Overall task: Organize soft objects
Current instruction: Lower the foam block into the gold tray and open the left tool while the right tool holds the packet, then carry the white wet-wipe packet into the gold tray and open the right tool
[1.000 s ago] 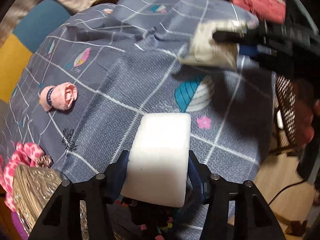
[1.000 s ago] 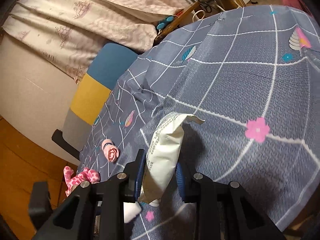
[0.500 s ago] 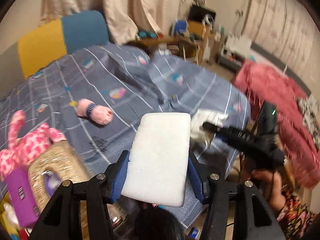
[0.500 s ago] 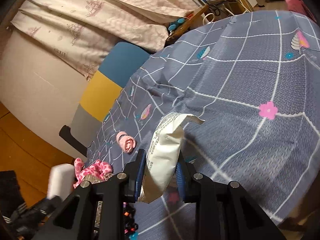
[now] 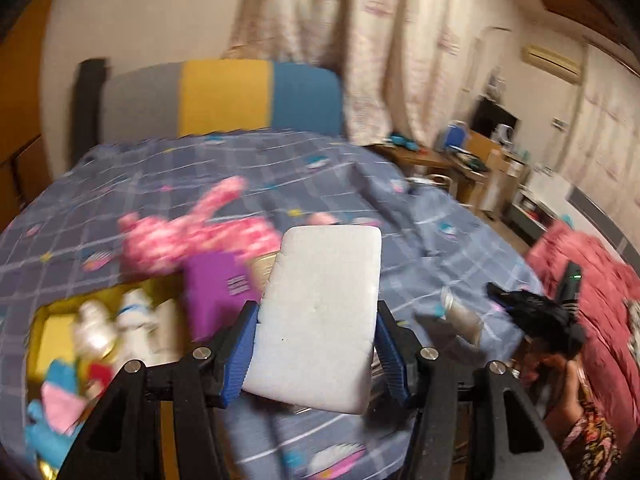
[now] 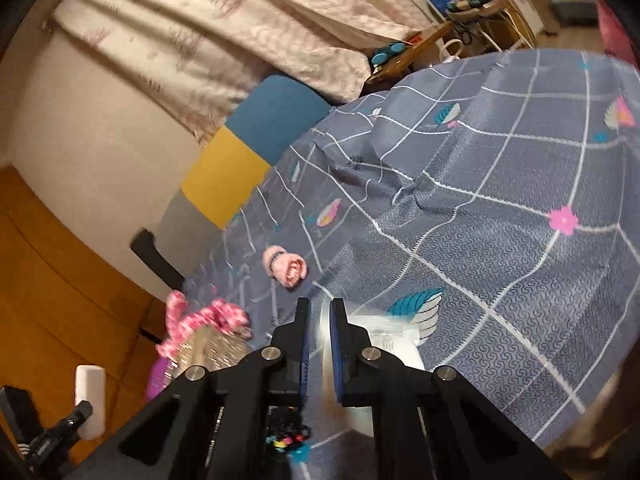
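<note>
My left gripper [image 5: 316, 344] is shut on a white foam sponge [image 5: 320, 316] and holds it up over the bed, near a yellow box [image 5: 44, 332] of small items. My right gripper [image 6: 318, 320] stands slightly open; the white packet [image 6: 388, 340] it held now lies blurred just below and right of its fingers, on the blanket. A rolled pink sock [image 6: 286, 268] lies on the blanket beyond. A pink plush toy [image 6: 204, 320] lies by a gold basket [image 6: 212, 350]; the toy also shows in the left wrist view [image 5: 192, 232].
A grey patterned blanket [image 6: 500, 240] covers the bed. A purple box [image 5: 218, 284] stands in the container. A grey, yellow and blue headboard [image 5: 224, 96] is behind. A red blanket [image 5: 592, 280] lies at the right. The left gripper and sponge show at lower left in the right wrist view [image 6: 90, 400].
My left gripper swung left with the sponge, toward the box and plush toy. My right gripper opened a little and the white packet dropped out of its fingers onto the blanket.
</note>
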